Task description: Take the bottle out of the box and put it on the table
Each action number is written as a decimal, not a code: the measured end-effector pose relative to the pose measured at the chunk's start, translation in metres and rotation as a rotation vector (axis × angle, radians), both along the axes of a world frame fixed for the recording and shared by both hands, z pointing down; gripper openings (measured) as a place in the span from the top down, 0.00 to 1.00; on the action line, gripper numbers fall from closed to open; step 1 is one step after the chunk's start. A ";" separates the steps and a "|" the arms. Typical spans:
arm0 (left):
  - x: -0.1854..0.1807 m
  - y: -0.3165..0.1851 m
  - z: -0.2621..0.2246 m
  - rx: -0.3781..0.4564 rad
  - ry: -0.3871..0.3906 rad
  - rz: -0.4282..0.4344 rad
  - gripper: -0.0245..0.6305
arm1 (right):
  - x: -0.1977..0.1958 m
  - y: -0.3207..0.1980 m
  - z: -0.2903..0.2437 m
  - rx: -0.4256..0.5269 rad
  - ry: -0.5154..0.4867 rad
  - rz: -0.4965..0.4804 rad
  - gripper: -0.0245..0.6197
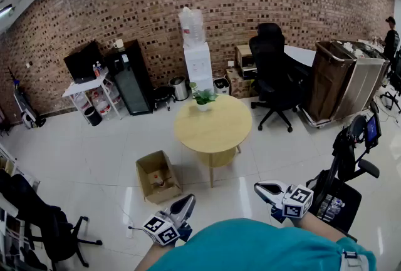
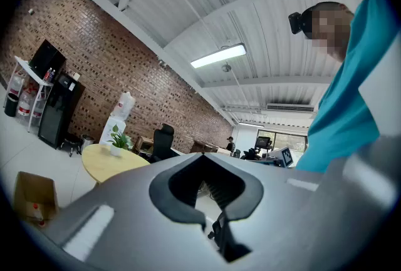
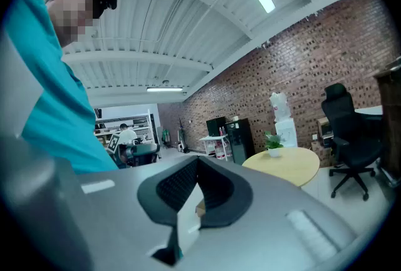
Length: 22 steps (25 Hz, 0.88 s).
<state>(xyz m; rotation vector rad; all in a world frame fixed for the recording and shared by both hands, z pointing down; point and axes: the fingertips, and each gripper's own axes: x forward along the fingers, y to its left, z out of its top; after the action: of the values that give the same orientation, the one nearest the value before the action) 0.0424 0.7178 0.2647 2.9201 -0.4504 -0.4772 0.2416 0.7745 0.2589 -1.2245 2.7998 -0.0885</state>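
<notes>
Left hand-held gripper (image 1: 187,201) and right hand-held gripper (image 1: 262,189) are hanging pressed together, empty, since the bottle (image 1: 161,183) is sitting in the box (image 1: 149,165) at 11 o'clock.

Box (image 1: 158,176) contents too small to identify. Far-right person (image 1: 391,37): lower body hidden behind cart (image 1: 341,79), details too small.

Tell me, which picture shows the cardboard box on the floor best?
The head view: it looks down into the open box beside the round table. The left gripper view shows the box small, at the lower left edge. The right gripper view shows no clear box.
</notes>
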 end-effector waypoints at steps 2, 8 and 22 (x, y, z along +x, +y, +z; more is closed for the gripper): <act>0.001 0.000 -0.001 0.006 -0.007 0.001 0.96 | 0.000 0.000 -0.001 0.001 -0.001 0.000 0.96; 0.013 0.005 -0.007 0.017 -0.006 0.000 0.96 | 0.011 0.006 -0.001 0.007 0.002 -0.003 0.96; 0.091 0.035 0.009 -0.017 -0.044 -0.030 0.96 | 0.076 0.023 0.013 0.018 0.033 -0.070 0.96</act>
<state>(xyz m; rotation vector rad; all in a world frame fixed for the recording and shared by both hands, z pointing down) 0.1336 0.7524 0.2737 2.9166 -0.5020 -0.4121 0.3172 0.7973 0.2715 -1.1345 2.8659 -0.0476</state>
